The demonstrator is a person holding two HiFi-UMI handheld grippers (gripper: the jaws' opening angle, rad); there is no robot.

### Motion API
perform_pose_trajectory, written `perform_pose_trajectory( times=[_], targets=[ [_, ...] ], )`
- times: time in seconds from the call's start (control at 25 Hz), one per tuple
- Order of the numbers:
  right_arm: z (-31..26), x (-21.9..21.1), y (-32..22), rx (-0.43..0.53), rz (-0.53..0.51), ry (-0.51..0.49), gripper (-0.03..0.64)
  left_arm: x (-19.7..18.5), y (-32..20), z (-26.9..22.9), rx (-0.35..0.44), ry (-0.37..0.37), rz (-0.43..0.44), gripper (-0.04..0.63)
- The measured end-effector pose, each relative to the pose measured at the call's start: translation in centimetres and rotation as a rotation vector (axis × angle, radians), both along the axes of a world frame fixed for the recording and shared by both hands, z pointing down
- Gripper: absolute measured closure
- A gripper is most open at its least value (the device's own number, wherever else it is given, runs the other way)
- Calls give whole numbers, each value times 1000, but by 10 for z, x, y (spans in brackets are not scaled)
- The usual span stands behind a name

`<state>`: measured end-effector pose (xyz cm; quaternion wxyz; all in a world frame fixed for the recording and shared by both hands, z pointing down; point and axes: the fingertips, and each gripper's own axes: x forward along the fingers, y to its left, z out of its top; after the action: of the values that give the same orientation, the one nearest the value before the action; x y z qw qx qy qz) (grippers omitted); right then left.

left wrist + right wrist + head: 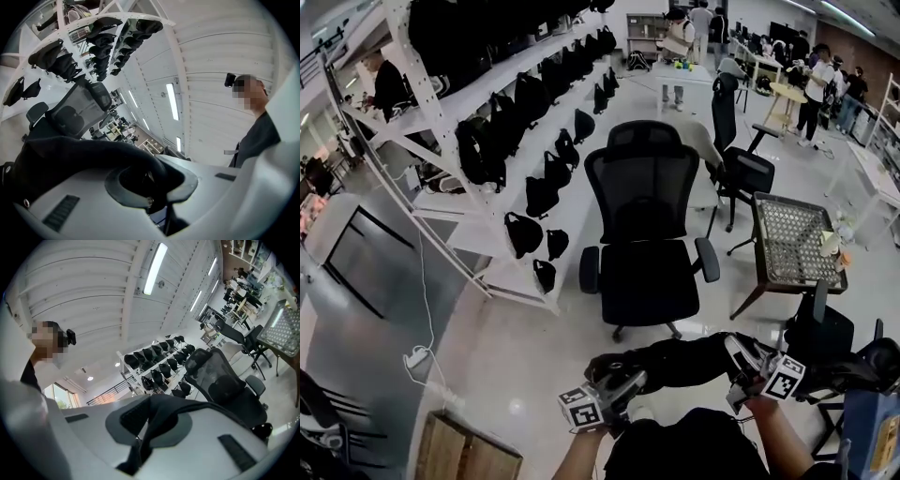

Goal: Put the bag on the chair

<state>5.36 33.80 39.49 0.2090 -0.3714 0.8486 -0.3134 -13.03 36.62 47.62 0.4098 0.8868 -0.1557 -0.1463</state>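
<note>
Head view: bag [675, 363] aloft, near chair [647, 277]

left gripper [151, 183] jaws pinch black bag [70, 161], chair [77, 108] beyond.

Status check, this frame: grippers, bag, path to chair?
Left hand-held gripper, right hand-held gripper: both shut on bag. Bag not yet on chair. Nothing between.

Bag largely hidden
In the head view the black bag [680, 361] has both ends covered by the left gripper [623, 382] and right gripper [742, 364]; the 2 forearms [581, 455] run off the bottom edge; far tabletop items [680, 64] are too small to tell.
</note>
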Motion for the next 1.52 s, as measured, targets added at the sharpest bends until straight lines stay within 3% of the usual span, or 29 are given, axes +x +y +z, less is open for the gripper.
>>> perform_pose_trajectory(
  times=[0.6, 0.88, 1.36, 1.52],
  targets=[
    [5, -19, -67, 20, -40, 30, 609, -18, -70, -1, -9, 10, -52, 540],
    [16, -12, -142, -11, -64, -65, 609, -14, -132, 9, -29, -29, -76, 541],
    [47, 7, -267, -33, -127, 4, 609, 8, -264, 49, -157, -69, -114, 540],
    [57, 29, -316, -87, -103, -89, 609, 26, -311, 55, -154, -98, -92, 541]
  ],
)
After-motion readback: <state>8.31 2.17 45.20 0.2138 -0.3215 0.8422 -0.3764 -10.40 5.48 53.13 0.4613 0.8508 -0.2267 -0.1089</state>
